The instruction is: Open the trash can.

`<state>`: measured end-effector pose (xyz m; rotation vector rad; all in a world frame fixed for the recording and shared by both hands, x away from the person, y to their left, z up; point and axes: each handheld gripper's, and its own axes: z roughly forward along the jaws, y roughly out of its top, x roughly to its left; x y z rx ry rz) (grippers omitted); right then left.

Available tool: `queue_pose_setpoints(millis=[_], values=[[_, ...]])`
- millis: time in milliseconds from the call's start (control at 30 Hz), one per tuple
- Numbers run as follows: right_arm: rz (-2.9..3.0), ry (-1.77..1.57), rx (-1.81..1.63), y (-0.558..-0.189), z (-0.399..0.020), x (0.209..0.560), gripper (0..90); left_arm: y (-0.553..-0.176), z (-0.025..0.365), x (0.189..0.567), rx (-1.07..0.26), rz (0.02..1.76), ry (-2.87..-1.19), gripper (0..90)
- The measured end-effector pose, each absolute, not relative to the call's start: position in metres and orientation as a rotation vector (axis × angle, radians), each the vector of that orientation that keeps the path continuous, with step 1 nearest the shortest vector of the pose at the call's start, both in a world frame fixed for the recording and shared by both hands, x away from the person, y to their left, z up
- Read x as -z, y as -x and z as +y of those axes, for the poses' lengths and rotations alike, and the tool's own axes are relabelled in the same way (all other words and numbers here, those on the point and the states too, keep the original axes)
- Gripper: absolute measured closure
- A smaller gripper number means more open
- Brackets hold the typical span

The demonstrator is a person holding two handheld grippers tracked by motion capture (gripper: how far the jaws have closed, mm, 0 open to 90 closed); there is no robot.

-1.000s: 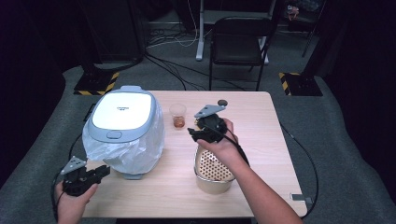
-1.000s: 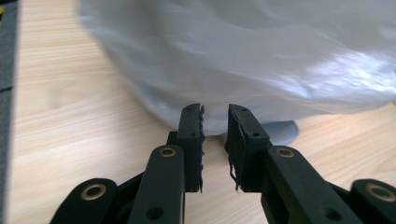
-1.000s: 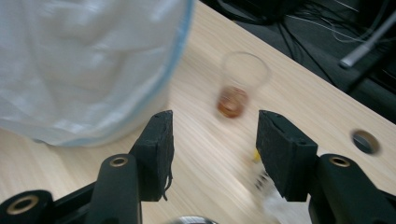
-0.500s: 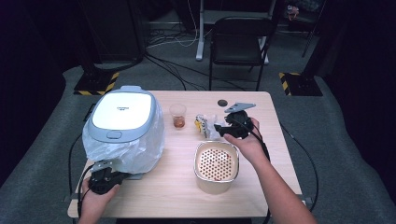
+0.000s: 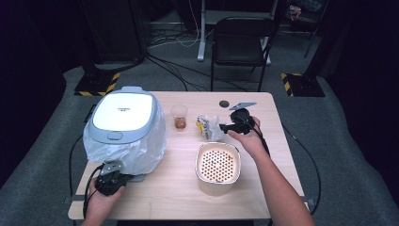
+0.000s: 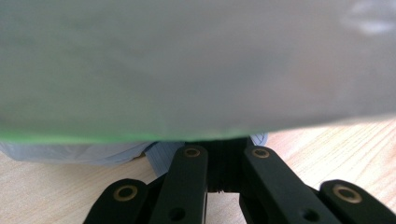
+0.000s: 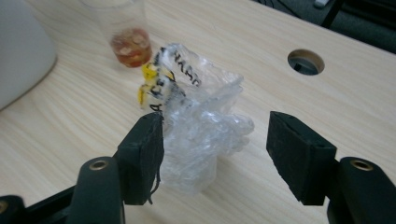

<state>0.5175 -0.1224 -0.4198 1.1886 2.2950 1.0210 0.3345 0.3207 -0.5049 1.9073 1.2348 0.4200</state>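
Note:
A crumpled clear plastic wrapper [image 7: 205, 126] with yellow and black print lies on the wooden table [image 5: 263, 108], seen too in the high view as the wrapper [image 5: 207, 126]. My right gripper [image 7: 215, 140] straddles it, open. Its jaws have just been opening, and the left pad [image 7: 142, 151] still brushes the film. From above, the right gripper [image 5: 226, 126] points left at the wrapper. My left gripper [image 5: 117, 175] sits at the front left, jaws just closed, shut on the lower edge of the clear plastic bag [image 5: 141, 155] over the white appliance [image 5: 123, 113]. The bag [image 6: 196, 70] hides the left gripper's [image 6: 223, 149] tips.
A plastic cup of amber liquid [image 5: 179, 116] stands just left of the wrapper, also seen as the cup [image 7: 130, 44]. A perforated cream basket [image 5: 217, 167] sits in front of the right hand. A round cable hole [image 5: 224, 103] is near the far edge. A black chair [image 5: 242, 42] stands beyond.
The right gripper moved from above the basket to the far right and down, and its jaws widened around the wrapper. The left hand moved in from the front left corner to the bag's edge.

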Motion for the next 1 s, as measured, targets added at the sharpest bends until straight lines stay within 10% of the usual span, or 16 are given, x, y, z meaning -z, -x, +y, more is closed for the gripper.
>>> queue_pose_setpoints(millis=[333,667,1000], values=[[2.377,-1.28,-0.975,-0.538,-0.119,0.447,39.5,-0.337,0.323,0.509,-0.389,1.2,-1.964,90.0],[2.427,-1.313,-0.889,-0.54,-0.117,0.463,82.3,-0.34,0.319,0.515,-0.384,1.234,-1.938,90.0],[2.382,-1.308,-0.944,-0.532,-0.124,0.449,87.3,-0.34,0.319,0.515,-0.382,1.229,-1.962,90.0]])
